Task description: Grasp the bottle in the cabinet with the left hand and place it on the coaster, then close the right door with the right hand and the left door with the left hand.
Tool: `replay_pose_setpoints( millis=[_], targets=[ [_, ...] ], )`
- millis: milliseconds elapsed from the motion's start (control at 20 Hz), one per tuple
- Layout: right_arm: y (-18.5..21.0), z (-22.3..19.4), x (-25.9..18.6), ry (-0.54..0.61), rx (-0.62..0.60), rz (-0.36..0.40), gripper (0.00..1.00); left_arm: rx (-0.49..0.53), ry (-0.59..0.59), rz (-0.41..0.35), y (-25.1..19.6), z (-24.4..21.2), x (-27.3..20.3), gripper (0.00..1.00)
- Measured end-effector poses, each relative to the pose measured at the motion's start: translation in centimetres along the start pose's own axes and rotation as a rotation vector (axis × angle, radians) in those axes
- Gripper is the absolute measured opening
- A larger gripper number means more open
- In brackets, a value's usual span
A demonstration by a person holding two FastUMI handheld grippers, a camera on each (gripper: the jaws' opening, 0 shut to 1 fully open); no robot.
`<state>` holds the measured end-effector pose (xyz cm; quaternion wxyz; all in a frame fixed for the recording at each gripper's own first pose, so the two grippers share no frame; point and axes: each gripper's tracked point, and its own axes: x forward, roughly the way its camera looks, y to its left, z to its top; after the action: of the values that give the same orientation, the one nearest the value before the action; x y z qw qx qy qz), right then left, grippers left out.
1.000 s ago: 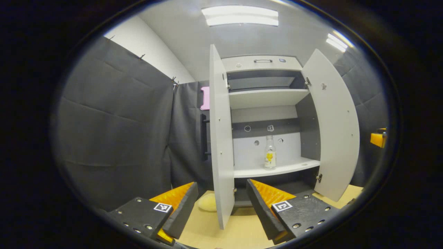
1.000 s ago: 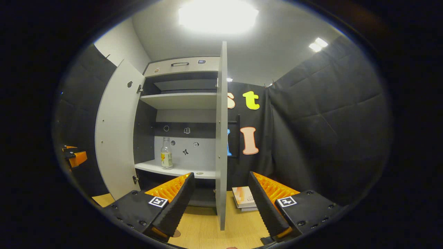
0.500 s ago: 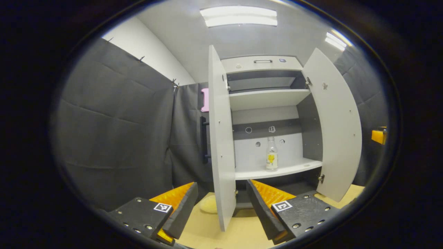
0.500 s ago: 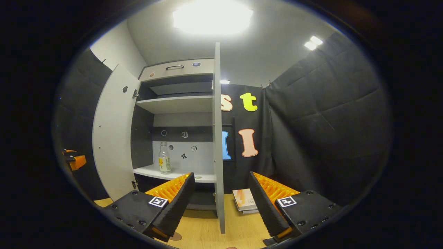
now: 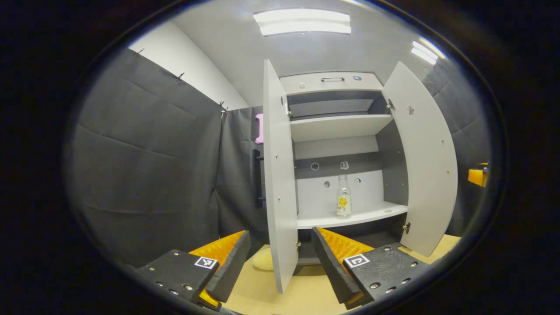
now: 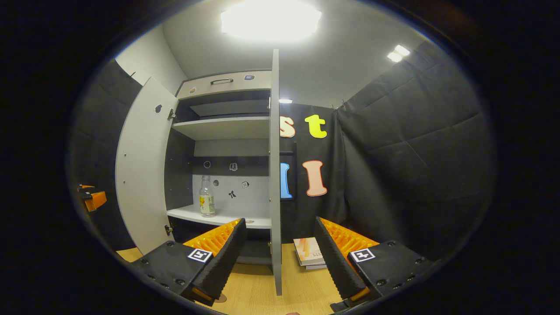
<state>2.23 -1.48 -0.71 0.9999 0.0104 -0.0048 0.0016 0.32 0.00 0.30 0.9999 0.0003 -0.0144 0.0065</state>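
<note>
Left gripper view: left gripper (image 5: 278, 262) spread wide, nothing between its fingers, low over the table (image 5: 306, 291). Cabinet (image 5: 337, 148) straight ahead, both doors swung open; left door (image 5: 278, 175) edge-on right btwn the fingers, right door (image 5: 422, 162) angled out. Bottle (image 5: 344, 197) upright on the lower shelf (image 5: 354, 215), well apart from the gripper. Pale yellowish round thing (image 5: 262, 260) on the table beside the left door's foot, can't tell what it is.

Right gripper view: right gripper (image 6: 280, 258) also wide, empty, above the table (image 6: 258, 293). Right door (image 6: 274, 170) edge-on btwn its fingers; left door (image 6: 142, 166) open on the far side. Bottle (image 6: 206, 197) standing on the shelf (image 6: 218, 215) inside. Books (image 6: 309, 252) stacked on the table, just right of the door. Orange bit of the other gripper (image 6: 92, 197) at the far left edge.
</note>
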Motion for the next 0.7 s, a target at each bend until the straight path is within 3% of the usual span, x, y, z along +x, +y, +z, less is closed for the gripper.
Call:
replay_pose_setpoints(
  millis=[450,700],
  targets=[
    [-3.2,-1.3,-0.1,0.019,-0.039,0.016,0.99,-0.047,0.001,-0.069,-0.8,0.5,-0.2,0.90],
    [-4.5,-2.5,0.2,0.028,-0.023,0.063,0.99,-0.064,0.014,-0.123,-5.5,2.1,2.9,0.89]
  ],
)
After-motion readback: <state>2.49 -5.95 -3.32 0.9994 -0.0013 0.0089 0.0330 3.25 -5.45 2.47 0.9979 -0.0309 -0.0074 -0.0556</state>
